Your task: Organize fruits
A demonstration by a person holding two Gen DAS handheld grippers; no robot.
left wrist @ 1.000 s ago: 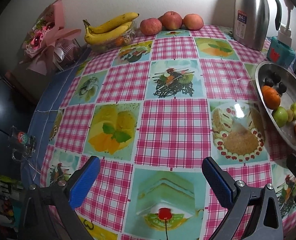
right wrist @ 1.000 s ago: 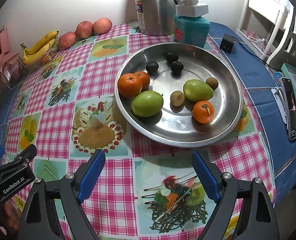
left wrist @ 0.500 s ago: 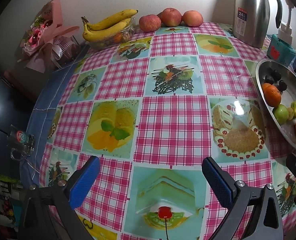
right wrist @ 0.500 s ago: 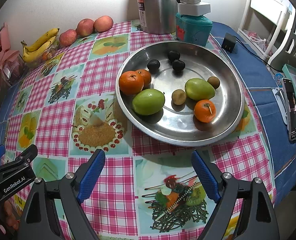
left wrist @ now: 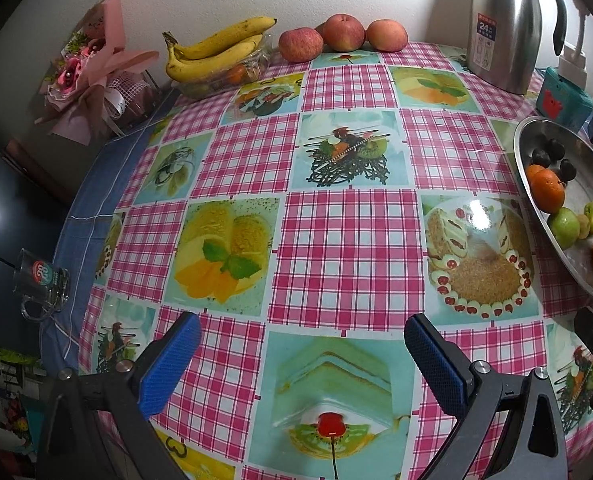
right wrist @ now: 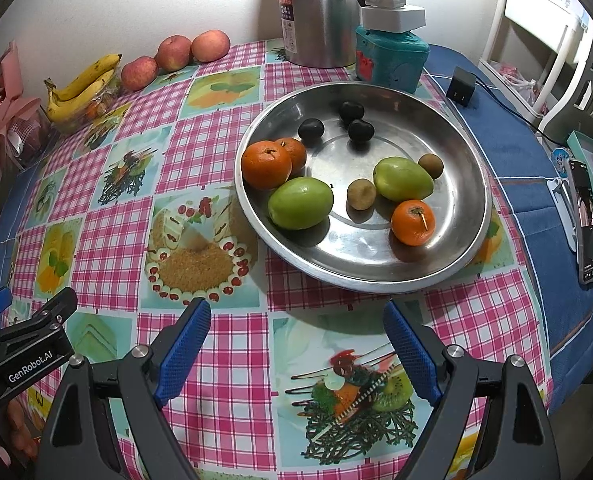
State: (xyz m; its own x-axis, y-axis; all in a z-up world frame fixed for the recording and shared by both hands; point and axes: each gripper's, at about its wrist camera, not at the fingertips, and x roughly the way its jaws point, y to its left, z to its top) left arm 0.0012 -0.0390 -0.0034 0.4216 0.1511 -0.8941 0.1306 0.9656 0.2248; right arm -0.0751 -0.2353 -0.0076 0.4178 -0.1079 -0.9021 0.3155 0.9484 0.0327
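A round steel tray (right wrist: 448, 140) on the checked tablecloth holds three oranges (right wrist: 266, 164), two green fruits (right wrist: 300, 203), two small brown fruits (right wrist: 361, 194) and three dark plums (right wrist: 311, 129). My right gripper (right wrist: 298, 318) hovers open just in front of the tray, nothing between its blue pads. My left gripper (left wrist: 302, 336) is open over the cloth's middle, also empty; the tray (left wrist: 528, 148) lies to its right. Bananas (left wrist: 212, 50) and three apples (left wrist: 342, 32) sit at the far wall.
A steel thermos jug (right wrist: 316, 12) and a teal box (right wrist: 390, 54) stand behind the tray. A pink bouquet (left wrist: 92, 76) and a glass mug (left wrist: 40, 280) sit at the left. A phone (right wrist: 586, 220) lies at the table's right edge.
Both views have shifted slightly, so the table contents sit a little lower in the frames. Both grippers stay open and empty; no fruit has moved.
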